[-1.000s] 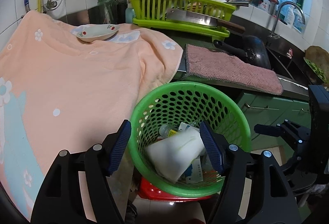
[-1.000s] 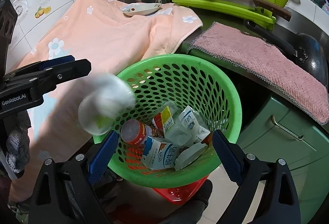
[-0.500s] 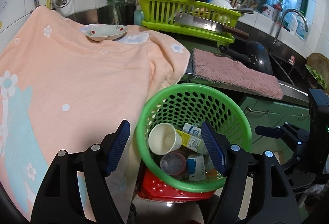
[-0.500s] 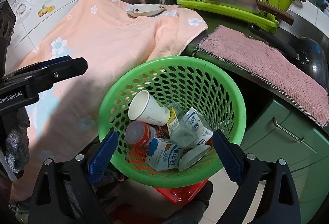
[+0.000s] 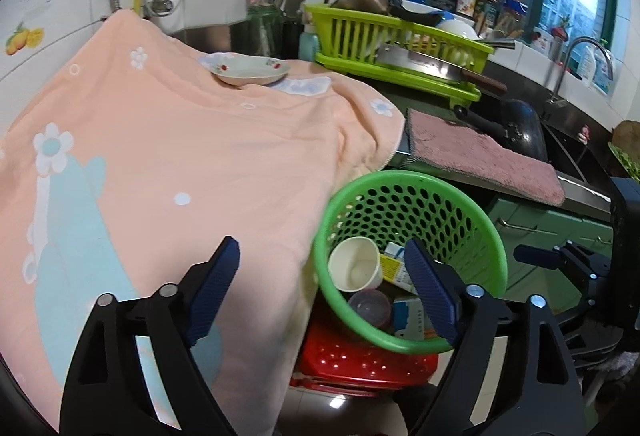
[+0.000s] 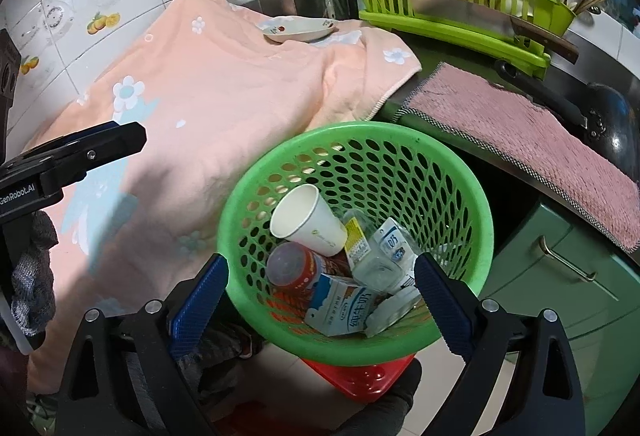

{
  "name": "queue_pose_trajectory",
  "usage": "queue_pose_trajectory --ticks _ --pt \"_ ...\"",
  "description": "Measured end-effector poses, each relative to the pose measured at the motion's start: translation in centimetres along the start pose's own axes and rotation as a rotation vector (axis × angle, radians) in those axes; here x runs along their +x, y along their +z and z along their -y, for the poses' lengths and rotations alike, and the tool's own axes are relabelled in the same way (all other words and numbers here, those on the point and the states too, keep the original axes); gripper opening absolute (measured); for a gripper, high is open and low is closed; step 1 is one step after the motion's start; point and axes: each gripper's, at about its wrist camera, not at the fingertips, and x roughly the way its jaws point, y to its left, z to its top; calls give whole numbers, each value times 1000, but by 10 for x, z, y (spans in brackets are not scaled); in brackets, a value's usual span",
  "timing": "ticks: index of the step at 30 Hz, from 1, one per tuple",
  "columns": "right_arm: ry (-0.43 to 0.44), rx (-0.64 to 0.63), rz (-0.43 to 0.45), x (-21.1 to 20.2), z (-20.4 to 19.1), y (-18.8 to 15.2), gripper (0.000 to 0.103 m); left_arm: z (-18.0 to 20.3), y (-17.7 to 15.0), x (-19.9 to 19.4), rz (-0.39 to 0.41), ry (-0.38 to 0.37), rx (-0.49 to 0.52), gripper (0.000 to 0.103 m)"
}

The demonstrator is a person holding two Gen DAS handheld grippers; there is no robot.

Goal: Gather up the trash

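The green perforated basket (image 6: pixel 360 134) holds trash: a white paper cup (image 6: pixel 308 222) on its side, a red-labelled jar (image 6: pixel 296 268), a milk carton (image 6: pixel 340 304) and other packets. My right gripper (image 6: pixel 320 296) hangs open just above the basket's near rim with nothing between its pads. My left gripper (image 5: pixel 324 272) is to the left of the basket (image 5: pixel 404 180), over the peach towel's edge. Its jaws are opening and nothing is between them. The cup (image 5: pixel 354 270) shows inside the basket. In the right wrist view the left gripper (image 6: pixel 128 138) is at the far left.
A peach towel (image 5: pixel 180 164) covers the counter, with a small dish (image 5: pixel 250 70) at its back. A pink mat (image 5: pixel 480 160), a black pan (image 5: pixel 520 128), and a lime dish rack (image 5: pixel 392 36) with a cleaver lie to the right. A red stool (image 5: pixel 360 364) is under the basket, beside green cabinets (image 6: pixel 560 296).
A second ago the white cup was between the left jaws at the basket's rim; it has dropped and now lies in the basket. The left gripper has moved left and its jaws stand wider.
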Motion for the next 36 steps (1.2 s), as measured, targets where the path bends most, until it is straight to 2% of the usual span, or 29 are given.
queue_pose_trajectory --ticks 15,23,36 --pt "15 -36 34 -13 -28 2 92 -39 -21 -37 28 103 -75 97" --pt "15 -51 49 -14 -44 2 92 -60 -34 -55 32 148 -136 98" --pt "1 -66 66 -20 -62 1 92 -83 -57 -75 44 237 -175 98"
